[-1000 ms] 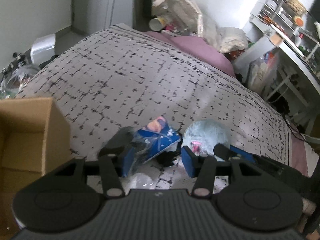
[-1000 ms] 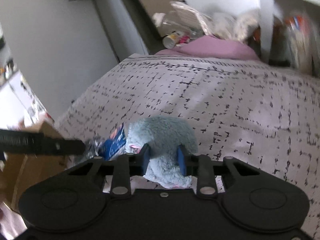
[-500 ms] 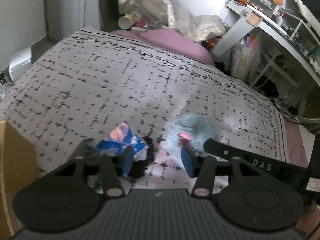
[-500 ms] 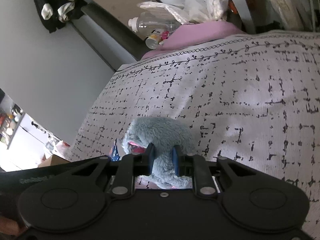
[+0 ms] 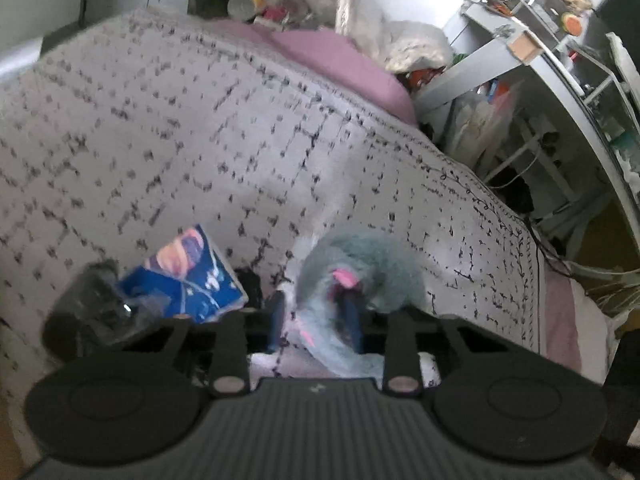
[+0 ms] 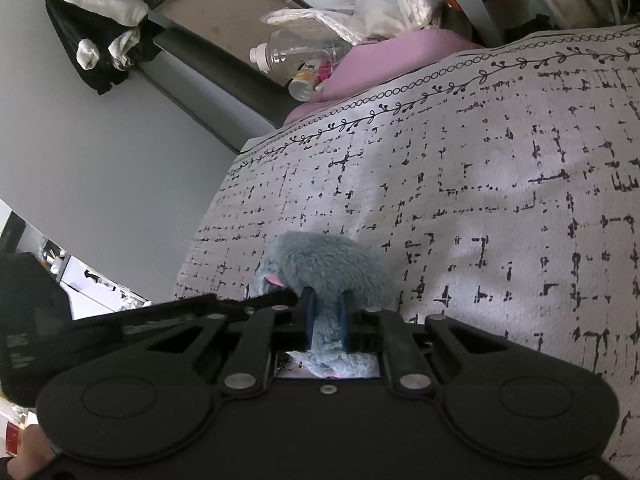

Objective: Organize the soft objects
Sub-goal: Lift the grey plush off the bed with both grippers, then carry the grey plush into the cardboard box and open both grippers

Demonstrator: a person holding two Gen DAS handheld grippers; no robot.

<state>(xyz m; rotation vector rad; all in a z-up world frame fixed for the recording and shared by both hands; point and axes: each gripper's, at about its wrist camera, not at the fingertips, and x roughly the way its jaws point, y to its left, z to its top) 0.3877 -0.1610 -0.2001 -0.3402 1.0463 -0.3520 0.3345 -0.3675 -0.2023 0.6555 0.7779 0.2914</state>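
While pinched, plush toy (image 6: 324, 264) between both tools' pads.

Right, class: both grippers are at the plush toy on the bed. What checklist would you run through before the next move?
1. Right gripper shut on the plush toy: ok, the fur is pinched between its fingers.
2. Left gripper holding firmly: cannot tell. The toy fills the gap between its fingers, but the picture is blurred.
3. Blue packet outside both grips: ok, it lies to the left of the left gripper's fingers.
4. Toy lifted off the bedspread: cannot tell.
5. Place to put the toy in view: not ok, neither view shows one.
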